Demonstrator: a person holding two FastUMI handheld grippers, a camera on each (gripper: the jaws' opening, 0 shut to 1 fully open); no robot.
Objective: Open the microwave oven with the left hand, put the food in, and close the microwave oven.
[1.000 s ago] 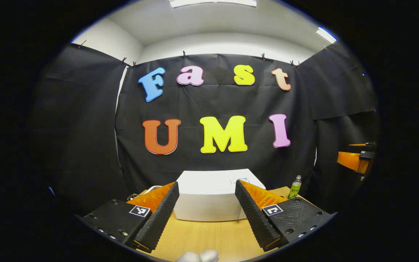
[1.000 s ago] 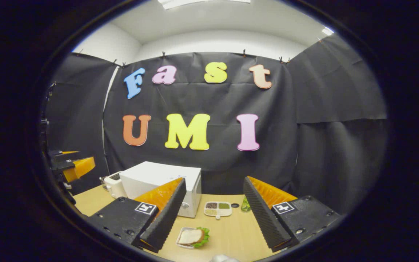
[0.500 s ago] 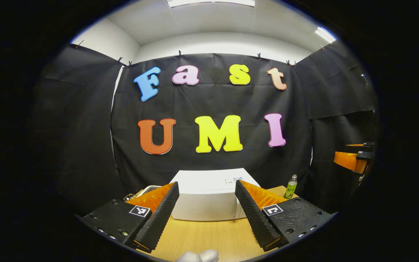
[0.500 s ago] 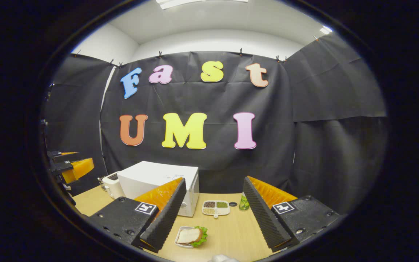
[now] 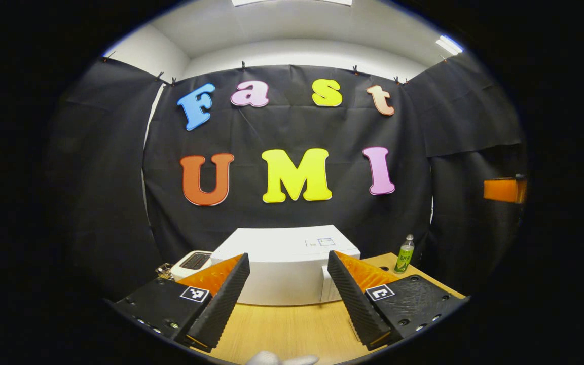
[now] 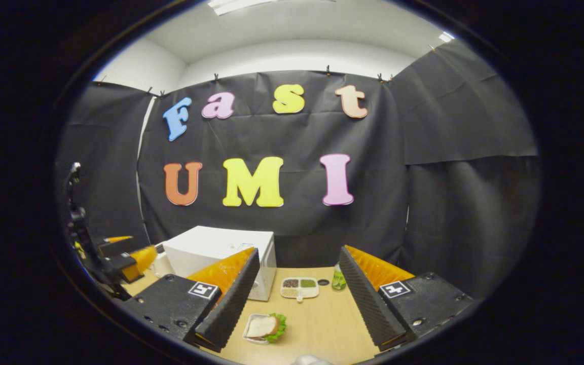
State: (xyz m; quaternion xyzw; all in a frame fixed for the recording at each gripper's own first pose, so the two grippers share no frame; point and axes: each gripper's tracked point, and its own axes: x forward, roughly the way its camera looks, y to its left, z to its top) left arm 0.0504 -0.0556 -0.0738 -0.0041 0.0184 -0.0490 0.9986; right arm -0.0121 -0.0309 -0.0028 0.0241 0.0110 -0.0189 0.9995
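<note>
The microwave (image 5: 284, 266) sits shut at the back of the table (image 5: 292, 329), w/ the left gripper (image 5: 288, 296) wide open facing it, prob. to reach the door. The right gripper (image 6: 297, 299) is open too, above the sandwich (image 6: 264, 327), ready to grab.

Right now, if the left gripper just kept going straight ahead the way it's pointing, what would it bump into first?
Most likely the white microwave, which sits squarely between the open fingers of the left gripper, across bare table. How far off it stands is hard to judge.
</note>
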